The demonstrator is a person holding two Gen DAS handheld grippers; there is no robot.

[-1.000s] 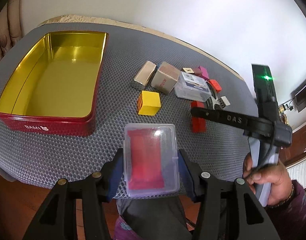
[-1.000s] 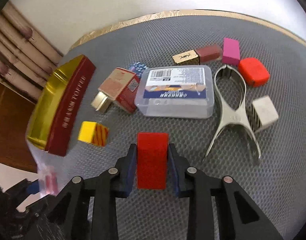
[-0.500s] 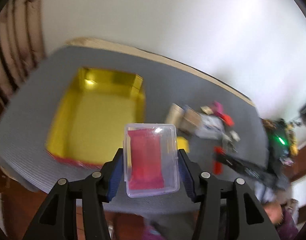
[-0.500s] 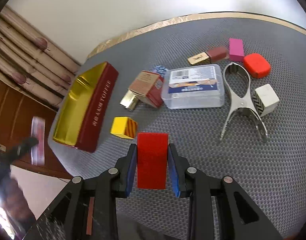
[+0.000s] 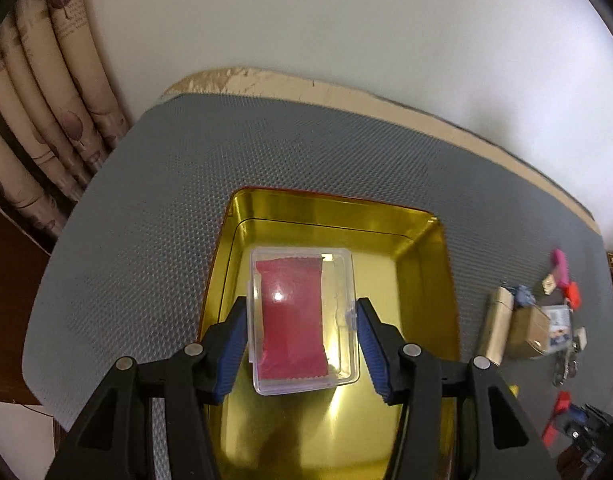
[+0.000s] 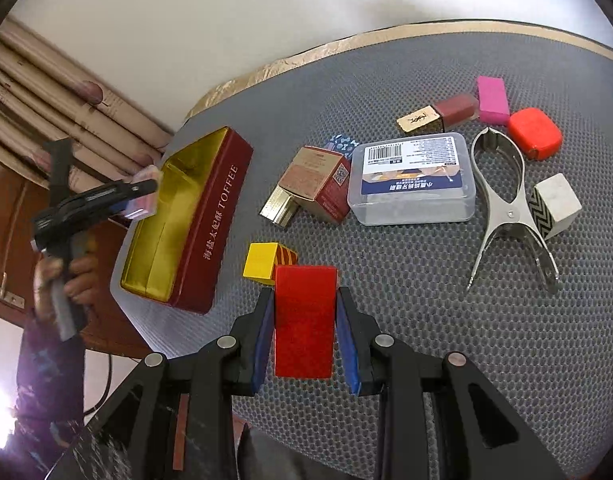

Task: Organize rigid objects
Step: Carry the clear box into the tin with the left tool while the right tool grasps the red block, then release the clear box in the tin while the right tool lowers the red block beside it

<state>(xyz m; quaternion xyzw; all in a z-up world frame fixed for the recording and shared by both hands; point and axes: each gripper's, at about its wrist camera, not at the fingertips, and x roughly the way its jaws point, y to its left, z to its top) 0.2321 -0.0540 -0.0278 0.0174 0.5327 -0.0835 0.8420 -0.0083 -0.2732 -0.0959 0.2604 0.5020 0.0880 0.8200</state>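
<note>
Grey-matted tabletop (image 5: pixel 154 184): left claw (image 5: pixel 302 332) grips a light, slippery clear case (image 5: pixel 302 320) by its long sides over the tin (image 5: pixel 422 264) (brittle, likely), while right claw (image 6: pixel 304 332) clamps a stiff red block (image 6: pixel 304 320).

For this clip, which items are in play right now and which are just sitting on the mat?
In play:
- clear case in left gripper, over the gold tin
- red block in right gripper

Lying about:
- yellow cube
- labelled plastic box
- metal clamp
- pink block

The left claw (image 5: pixel 302 344) with its clear plastic case (image 5: pixel 302 320) now hangs over the open gold-lined tin (image 5: pixel 422 264), no longer above the desk's near edge.
</note>
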